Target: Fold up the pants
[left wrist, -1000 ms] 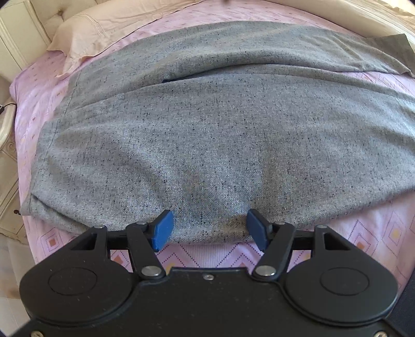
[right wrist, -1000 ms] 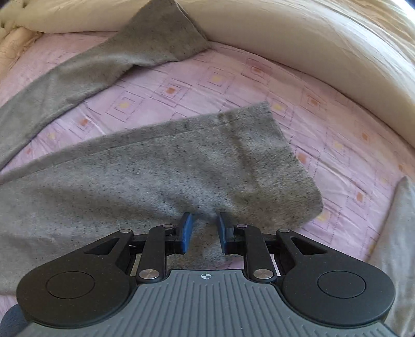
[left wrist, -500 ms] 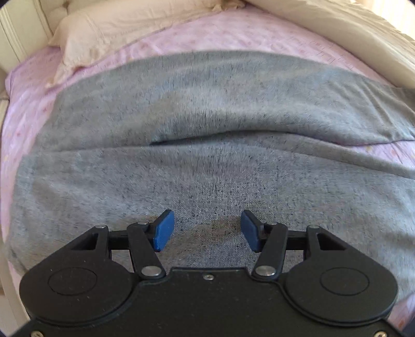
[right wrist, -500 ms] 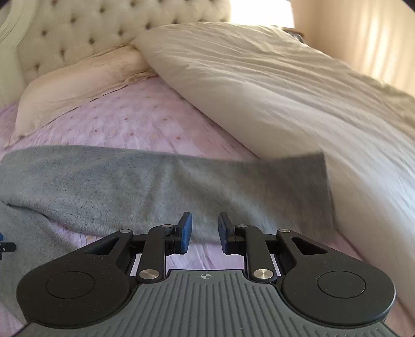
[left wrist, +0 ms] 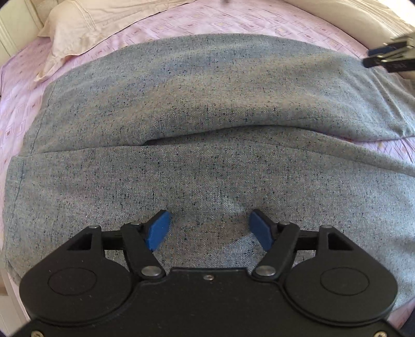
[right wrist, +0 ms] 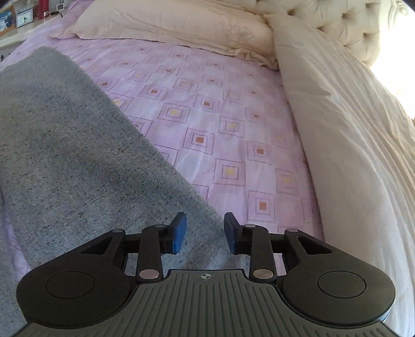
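Grey speckled pants (left wrist: 207,168) lie flat on the pink bed sheet (left wrist: 233,23), both legs side by side with a seam between them. My left gripper (left wrist: 208,228) hovers over the near leg with its jaws opening wide; the blue pads press on nothing. In the right wrist view the pants (right wrist: 64,155) fill the left side. Their edge runs diagonally down to my right gripper (right wrist: 205,230). Its jaws are opening, the cloth edge lies below the gap, and the pads do not pinch it. The right gripper (left wrist: 389,55) also shows at the top right of the left wrist view.
Cream pillows (right wrist: 168,23) lie at the head of the bed below a tufted headboard (right wrist: 337,18). A thick cream duvet (right wrist: 350,129) is bunched along the right side. A bedside shelf with a clock (right wrist: 24,16) stands at the far left. Patterned pink sheet (right wrist: 220,116) lies between pants and duvet.
My left gripper slid further over the pants and its jaws widened. My right gripper swung from the leg hem to the far leg's edge, rolled round, and its jaws widened.
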Demonstrator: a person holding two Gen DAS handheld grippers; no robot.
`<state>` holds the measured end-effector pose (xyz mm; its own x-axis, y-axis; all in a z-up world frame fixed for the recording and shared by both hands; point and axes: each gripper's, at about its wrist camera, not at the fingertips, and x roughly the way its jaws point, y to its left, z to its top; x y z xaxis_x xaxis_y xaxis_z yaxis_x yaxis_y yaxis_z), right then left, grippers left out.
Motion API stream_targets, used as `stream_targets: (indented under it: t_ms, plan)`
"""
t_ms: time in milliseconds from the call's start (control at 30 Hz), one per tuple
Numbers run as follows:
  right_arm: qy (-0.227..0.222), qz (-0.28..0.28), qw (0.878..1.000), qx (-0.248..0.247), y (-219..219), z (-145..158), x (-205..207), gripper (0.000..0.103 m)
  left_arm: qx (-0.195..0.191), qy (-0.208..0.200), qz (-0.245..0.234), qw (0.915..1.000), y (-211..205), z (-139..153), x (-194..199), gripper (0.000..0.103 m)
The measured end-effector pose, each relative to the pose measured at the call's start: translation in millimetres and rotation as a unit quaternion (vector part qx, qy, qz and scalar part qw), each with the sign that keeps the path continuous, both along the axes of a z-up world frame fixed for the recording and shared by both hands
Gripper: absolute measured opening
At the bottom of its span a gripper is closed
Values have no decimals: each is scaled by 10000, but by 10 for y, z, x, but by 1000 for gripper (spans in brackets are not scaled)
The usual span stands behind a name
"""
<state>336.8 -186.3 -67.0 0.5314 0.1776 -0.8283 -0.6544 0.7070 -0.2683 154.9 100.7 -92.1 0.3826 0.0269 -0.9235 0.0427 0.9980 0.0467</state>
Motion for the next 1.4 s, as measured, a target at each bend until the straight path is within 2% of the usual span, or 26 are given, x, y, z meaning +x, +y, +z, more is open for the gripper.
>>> stream_targets:
  t_ms: [133, 167, 233, 267, 300, 367, 400, 433, 467, 500, 533, 600, 767, 900, 1000, 1200, 1400]
  plan:
    - [330, 345, 9987, -172, 52, -121, 140, 58, -61, 23, 22, 10000, 22, -5, 31, 74]
    - [399, 401, 9982, -208, 50, -152, 161, 59, -81, 0, 18, 10000, 23, 3, 32, 72]
    - [589, 353, 9976, 20, 11, -158, 246, 60, -121, -22, -66, 9999, 35, 35, 34, 67]
    - [712, 315, 9969, 113, -22, -155, 281, 60, -195, -30, -102, 9998, 46, 80, 31, 60]
    - [789, 302, 9962, 187, -54, -151, 299, 60, -307, -49, -142, 9994, 58, 141, 40, 57]
    - [926, 225, 9948, 352, -101, -161, 325, 57, -549, -227, -148, 9981, 104, 310, 88, 57]
    - [1052, 119, 9931, 495, -126, -158, 335, 52, -635, -327, -99, 9974, 125, 397, 144, 58]
    - [1199, 59, 9904, 681, -145, -149, 329, 35, -709, -396, -43, 9967, 147, 475, 222, 58]
    - [1117, 44, 9915, 667, -132, -139, 289, 17, -778, -432, 15, 9960, 158, 539, 321, 58]
    - [977, 156, 9937, 524, -100, -124, 209, 10, -844, -466, 75, 9953, 179, 598, 424, 58]
    - [787, 303, 9958, 348, -63, -105, 100, 7, -892, -509, 136, 9946, 198, 644, 527, 58]
    - [372, 552, 9977, 129, -4, -35, -157, 6, -920, -556, 278, 9938, 220, 711, 747, 58]
    - [-243, 828, 9960, 223, -13, 228, -765, 6, -1159, -428, 590, 9906, 257, 738, 1204, 59]
    - [-391, 1164, 9922, 225, -15, 324, -1163, 6, -1208, -362, 708, 9895, 209, 682, 1438, 59]
    - [-483, 1258, 9907, 162, 10, 318, -1333, 6, -1410, -255, 828, 9862, 189, 634, 1562, 63]
    - [-495, 1335, 9898, 100, 46, 218, -1470, 6, -1860, 108, 1232, 9747, 236, 467, 1730, 64]
    - [-566, 1470, 9875, -14, 87, 101, -1577, 6, -1896, 59, 1496, 9704, 266, 485, 1824, 64]
